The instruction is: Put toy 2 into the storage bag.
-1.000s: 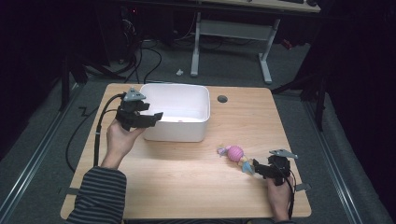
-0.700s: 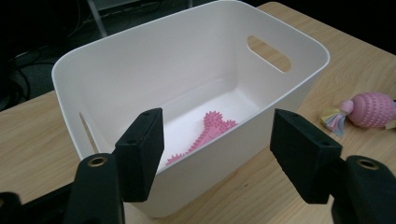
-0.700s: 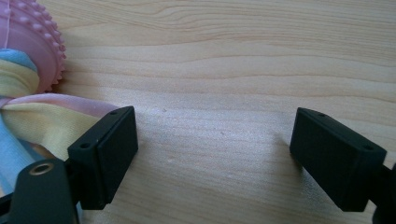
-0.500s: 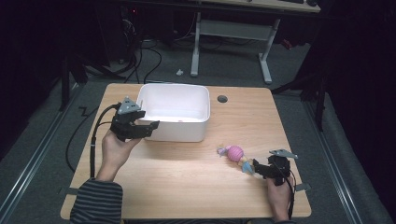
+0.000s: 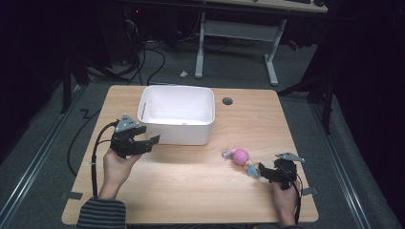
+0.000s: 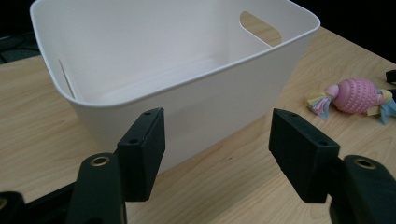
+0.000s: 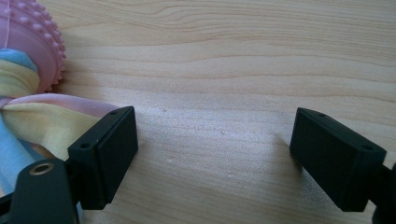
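Note:
A white plastic bin [image 5: 176, 135] stands on the wooden table at the back centre, and it looks empty [image 6: 210, 93]. My left gripper [image 5: 152, 141] hovers just off the bin's near left corner, pointing at its wall. Its jaws are open [image 6: 217, 140] with nothing between them, and they have just closed a little. A pink nubbed ball toy [image 5: 240, 156] with pastel fabric tails lies on the table at the right [image 6: 357, 95]. My right gripper [image 5: 261, 171] sits low at the toy's near tail, open [image 7: 215, 140]. The toy [image 7: 28, 42] lies outside its left jaw, and bare wood shows in the gap.
A round cable hole [image 5: 227, 101] is in the tabletop right of the bin. Bare wood [image 5: 191, 181] stretches between the two hands. Beyond the far edge are desk legs [image 5: 272, 67] and cables on the floor.
My left gripper has come down from the bin's left rim and back toward the person, ending lower at the near left corner. The right gripper and the toy have not moved.

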Action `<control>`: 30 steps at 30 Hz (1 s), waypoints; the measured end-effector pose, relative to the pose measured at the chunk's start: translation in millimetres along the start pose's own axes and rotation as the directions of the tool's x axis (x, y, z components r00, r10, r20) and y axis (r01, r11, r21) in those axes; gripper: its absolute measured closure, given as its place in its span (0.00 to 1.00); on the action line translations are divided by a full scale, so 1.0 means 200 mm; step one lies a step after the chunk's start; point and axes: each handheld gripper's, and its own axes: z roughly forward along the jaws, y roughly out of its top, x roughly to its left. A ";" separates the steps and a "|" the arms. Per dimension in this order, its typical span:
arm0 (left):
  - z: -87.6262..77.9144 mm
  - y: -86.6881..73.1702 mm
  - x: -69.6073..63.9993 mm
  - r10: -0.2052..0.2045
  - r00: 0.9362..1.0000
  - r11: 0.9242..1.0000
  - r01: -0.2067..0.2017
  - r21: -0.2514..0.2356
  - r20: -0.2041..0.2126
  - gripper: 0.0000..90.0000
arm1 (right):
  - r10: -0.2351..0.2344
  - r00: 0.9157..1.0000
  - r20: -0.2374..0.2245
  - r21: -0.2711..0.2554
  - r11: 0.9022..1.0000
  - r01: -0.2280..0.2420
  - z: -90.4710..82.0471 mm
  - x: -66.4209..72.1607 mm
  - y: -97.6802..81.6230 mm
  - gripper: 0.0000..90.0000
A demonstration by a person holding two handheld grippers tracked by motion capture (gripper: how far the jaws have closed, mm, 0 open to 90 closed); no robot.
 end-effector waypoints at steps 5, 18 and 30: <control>-0.01 -0.03 0.01 -0.036 0.999 0.999 0.036 -0.003 0.038 0.41 | 0.000 1.000 0.000 0.000 1.000 0.000 0.00 0.00 0.00 0.17; 0.00 -0.12 0.01 -0.054 0.998 0.999 0.054 0.006 0.016 0.41 | 0.002 1.000 0.000 0.001 1.000 -0.002 0.00 0.00 0.00 0.17; 0.04 -0.26 0.01 -0.087 0.996 0.996 0.087 0.009 0.028 0.40 | 0.001 1.000 0.001 0.000 1.000 -0.001 0.00 0.00 0.00 0.17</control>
